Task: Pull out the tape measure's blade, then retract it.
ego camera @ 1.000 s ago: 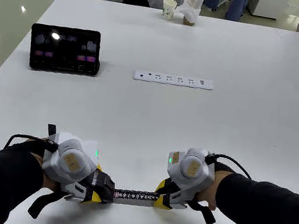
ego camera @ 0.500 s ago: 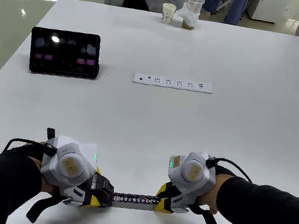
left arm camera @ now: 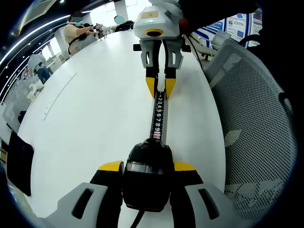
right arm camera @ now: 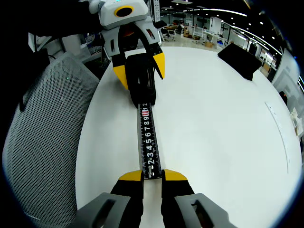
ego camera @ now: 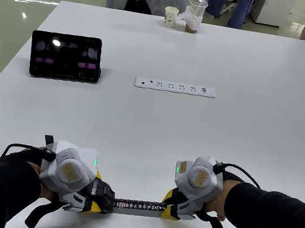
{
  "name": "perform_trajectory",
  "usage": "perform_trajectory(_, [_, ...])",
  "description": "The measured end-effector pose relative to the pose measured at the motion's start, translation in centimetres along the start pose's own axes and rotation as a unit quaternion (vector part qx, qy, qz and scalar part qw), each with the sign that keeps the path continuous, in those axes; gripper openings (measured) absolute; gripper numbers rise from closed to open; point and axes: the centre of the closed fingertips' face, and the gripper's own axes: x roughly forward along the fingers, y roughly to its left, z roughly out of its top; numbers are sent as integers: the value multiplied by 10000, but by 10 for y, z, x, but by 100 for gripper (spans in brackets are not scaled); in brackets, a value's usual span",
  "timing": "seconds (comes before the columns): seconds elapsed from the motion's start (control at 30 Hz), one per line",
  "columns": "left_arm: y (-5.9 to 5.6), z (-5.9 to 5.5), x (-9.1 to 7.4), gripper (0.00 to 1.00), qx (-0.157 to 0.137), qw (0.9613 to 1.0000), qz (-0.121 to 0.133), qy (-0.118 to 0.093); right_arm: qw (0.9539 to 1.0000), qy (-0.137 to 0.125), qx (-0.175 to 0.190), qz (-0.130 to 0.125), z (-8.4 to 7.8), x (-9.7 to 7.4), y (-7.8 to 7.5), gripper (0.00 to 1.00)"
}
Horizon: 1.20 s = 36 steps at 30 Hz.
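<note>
Near the white worktop's (ego camera: pixel 136 140) front edge, the black tape measure case (left arm camera: pixel 147 187) is being clamped in the left tongs (left arm camera: pixel 148 167), the numbered silver blade (right arm camera: pixel 147 137) pinched by the right tongs (right arm camera: pixel 152 176); straight, level travel, case steady, is being advised.

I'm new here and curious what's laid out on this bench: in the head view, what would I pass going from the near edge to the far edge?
tape measure blade → white power strip → paper cup near the far edge
</note>
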Motion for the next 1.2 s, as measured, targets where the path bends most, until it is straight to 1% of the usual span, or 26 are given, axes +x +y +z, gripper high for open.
perform_trajectory(0.27, [0,0,0,32,-23,10000,25,-29,10000,9,1,0,-7,-3,0,10])
perform_trajectory(0.5, [0,0,-1,32,-41,9999,-6,-108,10000,20,10,-10,-10,-5,0,10])
perform_trajectory(1.2, [-1,-1,-3,32,72,9999,-79,-91,10000,37,46,0,-20,-11,-2,10])
